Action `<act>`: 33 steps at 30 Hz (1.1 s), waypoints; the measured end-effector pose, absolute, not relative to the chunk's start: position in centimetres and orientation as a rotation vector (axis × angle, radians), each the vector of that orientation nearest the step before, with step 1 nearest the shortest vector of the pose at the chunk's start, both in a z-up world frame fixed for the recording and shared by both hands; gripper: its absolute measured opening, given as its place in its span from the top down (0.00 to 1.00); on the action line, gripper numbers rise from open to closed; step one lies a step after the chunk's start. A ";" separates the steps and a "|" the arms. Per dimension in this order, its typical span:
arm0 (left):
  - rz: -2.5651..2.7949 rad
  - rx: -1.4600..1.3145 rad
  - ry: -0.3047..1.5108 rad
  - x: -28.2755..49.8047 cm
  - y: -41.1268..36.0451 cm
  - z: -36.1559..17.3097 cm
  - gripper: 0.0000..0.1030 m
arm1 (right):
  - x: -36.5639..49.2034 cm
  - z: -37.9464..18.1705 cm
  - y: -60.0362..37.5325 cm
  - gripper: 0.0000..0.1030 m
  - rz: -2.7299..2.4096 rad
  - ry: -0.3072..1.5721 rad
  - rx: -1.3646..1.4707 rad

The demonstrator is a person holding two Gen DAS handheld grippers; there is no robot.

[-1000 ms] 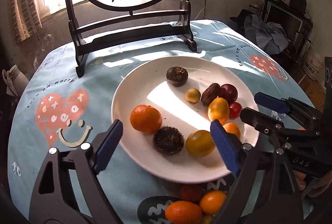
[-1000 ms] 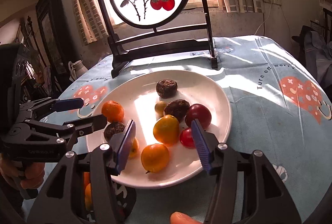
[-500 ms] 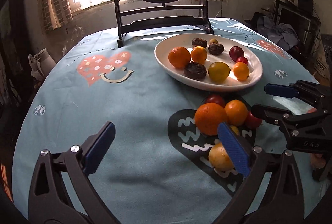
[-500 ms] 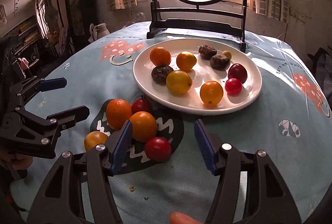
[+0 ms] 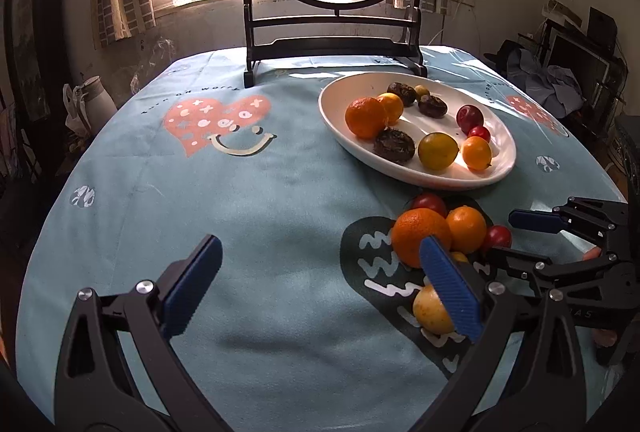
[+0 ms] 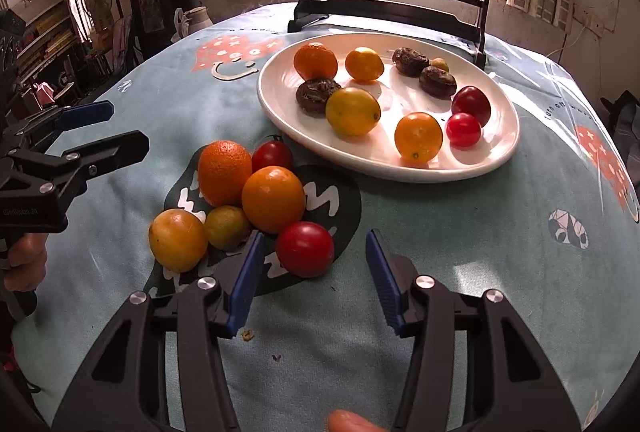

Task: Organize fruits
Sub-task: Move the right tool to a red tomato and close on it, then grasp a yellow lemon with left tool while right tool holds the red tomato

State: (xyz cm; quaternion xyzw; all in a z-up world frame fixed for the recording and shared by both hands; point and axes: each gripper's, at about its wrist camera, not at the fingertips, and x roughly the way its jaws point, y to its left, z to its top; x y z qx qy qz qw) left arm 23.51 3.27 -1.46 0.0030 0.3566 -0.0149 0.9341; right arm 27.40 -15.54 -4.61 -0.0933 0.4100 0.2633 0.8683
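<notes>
The left gripper (image 5: 320,284) hovers with its jaws spread wide and nothing between them, over bare blue cloth on the table (image 5: 248,192). Right of it, a loose heap of fruit (image 6: 248,200) sits on a dark patch of the cloth: a yellow fruit (image 6: 178,240), a rough orange (image 6: 224,172), a smooth orange (image 6: 273,198) and a red tomato (image 6: 305,249), touching one another. The right gripper (image 6: 314,280) is also open and empty, its left finger just beside the red tomato. Farther back and to the right, a white plate (image 6: 496,148) carries more fruit, in front of a dark wooden screen stand (image 6: 392,8).
</notes>
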 end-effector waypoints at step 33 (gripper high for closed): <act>-0.357 0.205 0.813 21.6 -2.4 -3.5 0.28 | 27.9 -3.9 -16.7 0.70 0.539 0.848 -0.126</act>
